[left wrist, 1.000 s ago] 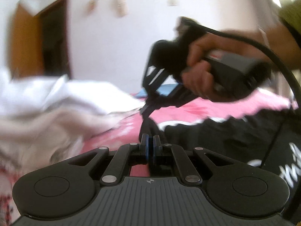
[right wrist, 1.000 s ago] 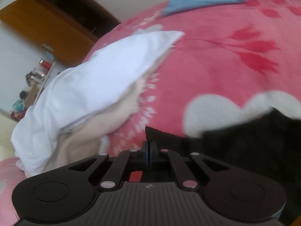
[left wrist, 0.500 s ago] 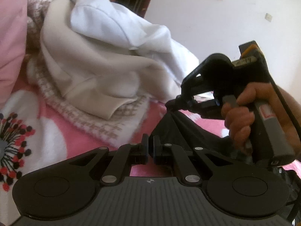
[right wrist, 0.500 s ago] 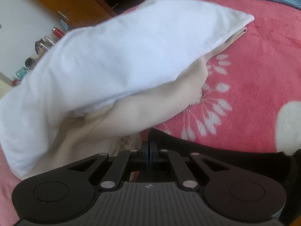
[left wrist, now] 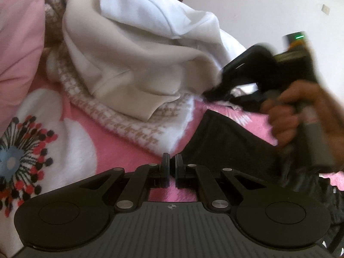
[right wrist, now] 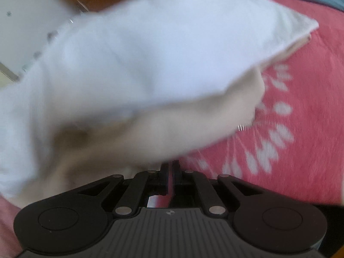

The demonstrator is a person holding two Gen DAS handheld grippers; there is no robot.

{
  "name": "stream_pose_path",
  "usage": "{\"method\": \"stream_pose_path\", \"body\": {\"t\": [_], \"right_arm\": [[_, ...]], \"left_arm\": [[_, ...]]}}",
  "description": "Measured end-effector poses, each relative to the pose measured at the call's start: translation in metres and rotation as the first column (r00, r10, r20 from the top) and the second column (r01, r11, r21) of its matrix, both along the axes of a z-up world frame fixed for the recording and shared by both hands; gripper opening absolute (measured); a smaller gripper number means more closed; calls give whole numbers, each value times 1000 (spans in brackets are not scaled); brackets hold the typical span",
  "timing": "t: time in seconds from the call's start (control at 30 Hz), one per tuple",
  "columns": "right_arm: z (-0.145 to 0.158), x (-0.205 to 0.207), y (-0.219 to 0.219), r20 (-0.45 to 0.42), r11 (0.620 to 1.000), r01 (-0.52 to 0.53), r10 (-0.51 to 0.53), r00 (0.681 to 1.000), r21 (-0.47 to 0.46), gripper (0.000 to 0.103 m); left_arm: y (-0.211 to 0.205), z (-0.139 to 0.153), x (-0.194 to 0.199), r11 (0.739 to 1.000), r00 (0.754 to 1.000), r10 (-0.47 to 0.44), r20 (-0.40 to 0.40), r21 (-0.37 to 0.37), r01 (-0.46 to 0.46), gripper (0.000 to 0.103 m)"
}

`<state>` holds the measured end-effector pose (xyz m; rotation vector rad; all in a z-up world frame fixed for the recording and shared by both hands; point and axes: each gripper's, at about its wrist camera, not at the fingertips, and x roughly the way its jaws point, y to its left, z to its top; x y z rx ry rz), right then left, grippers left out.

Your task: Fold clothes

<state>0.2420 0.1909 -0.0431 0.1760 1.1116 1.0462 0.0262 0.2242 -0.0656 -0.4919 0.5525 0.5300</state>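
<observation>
While you hold a gripper in each hand over a pink flowered blanket (left wrist: 90,133), the black garment (left wrist: 228,144) lies flat on it, running from just past your left gripper (left wrist: 171,163) toward the right edge of the left wrist view. Its cloth is dark and matte, with one pointed corner reaching up toward your right gripper (left wrist: 209,94). Both sets of jaws are nearly closed, with only a narrow slit between the pads. In your left gripper you can see pink blanket through that slit, and nothing appears to be pinched, though the black cloth's edge sits just beside the right-hand finger. In the right wrist view, your right gripper (right wrist: 170,167) also shows only a strip of pink between its pads, and no cloth can be seen between them.

Beside the black garment sits a heap of other clothes: a white top (left wrist: 154,10) on a cream piece (left wrist: 129,64), over a beige-and-white houndstooth item (left wrist: 137,120).

Much is hard to read. Your right hand (left wrist: 301,116) and its gripper are smeared by motion blur. The heap (right wrist: 137,64) fills most of the right wrist view, blurred, and hides the black garment there. The garment's far end is cut off at the lower right behind your hand.
</observation>
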Motion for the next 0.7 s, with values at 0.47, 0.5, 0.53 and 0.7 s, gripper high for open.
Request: {"method": "stream_pose_path", "body": {"t": [0.47, 0.5, 0.53, 0.7], "right_arm": [[148, 54, -183, 266, 991, 55, -22, 964, -119, 4], [143, 48, -184, 288, 983, 42, 12, 958, -178, 4], [134, 41, -181, 293, 976, 25, 41, 955, -218, 4], [83, 18, -139, 233, 952, -73, 147, 961, -296, 4]], "left_arm": [[7, 15, -6, 998, 998, 39, 41, 38, -41, 4], [3, 17, -4, 999, 999, 18, 47, 50, -21, 4], [-2, 18, -2, 998, 998, -7, 55, 59, 4, 4], [-32, 9, 20, 982, 991, -136, 6, 133, 134, 5]]}}
